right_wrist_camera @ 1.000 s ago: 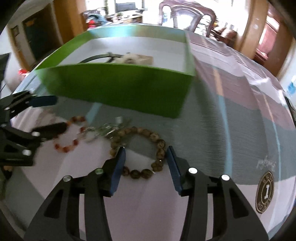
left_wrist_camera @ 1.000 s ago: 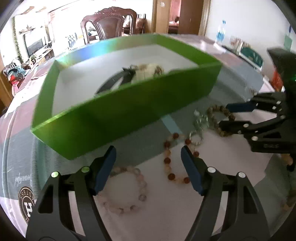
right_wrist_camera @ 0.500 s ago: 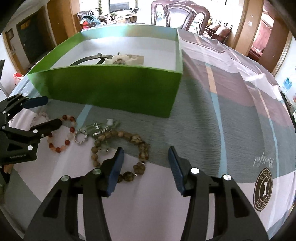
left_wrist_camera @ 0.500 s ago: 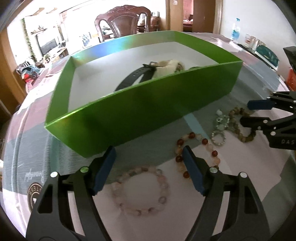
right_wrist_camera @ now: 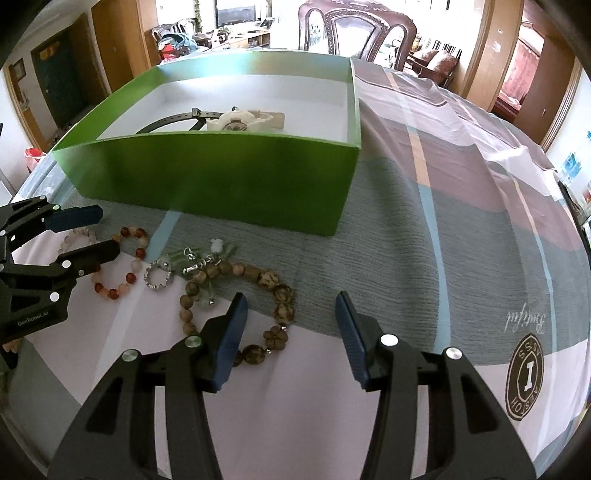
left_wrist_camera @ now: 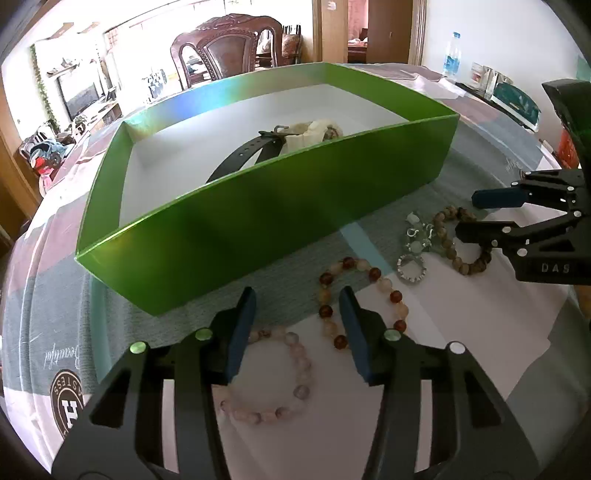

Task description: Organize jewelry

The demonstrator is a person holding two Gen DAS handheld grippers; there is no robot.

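A green box (left_wrist_camera: 277, 221) holds a black-strapped watch (left_wrist_camera: 255, 151) and a cream piece. In front of it, on the cloth, lie a pink bead bracelet (left_wrist_camera: 273, 376), a red-orange bead bracelet (left_wrist_camera: 362, 299), a silver ring (left_wrist_camera: 411, 269) and a brown wooden bracelet (left_wrist_camera: 458, 240). My left gripper (left_wrist_camera: 297, 299) hovers over the pink bracelet with its jaws closing; the pads touch nothing. My right gripper (right_wrist_camera: 291, 299) stands open over the right side of the brown bracelet (right_wrist_camera: 258, 291). Each gripper shows in the other's view: the left gripper (right_wrist_camera: 107, 230), the right gripper (left_wrist_camera: 467, 214).
The striped tablecloth (right_wrist_camera: 461, 240) carries a round logo (right_wrist_camera: 526, 373) at the near right. A carved wooden chair (right_wrist_camera: 358, 33) stands behind the box (right_wrist_camera: 221, 177). A water bottle (left_wrist_camera: 452, 55) and packets sit at the far right table edge.
My left gripper's jaws have narrowed above the pink bracelet. The right gripper's opening is unchanged, and it has barely shifted over the brown bracelet.
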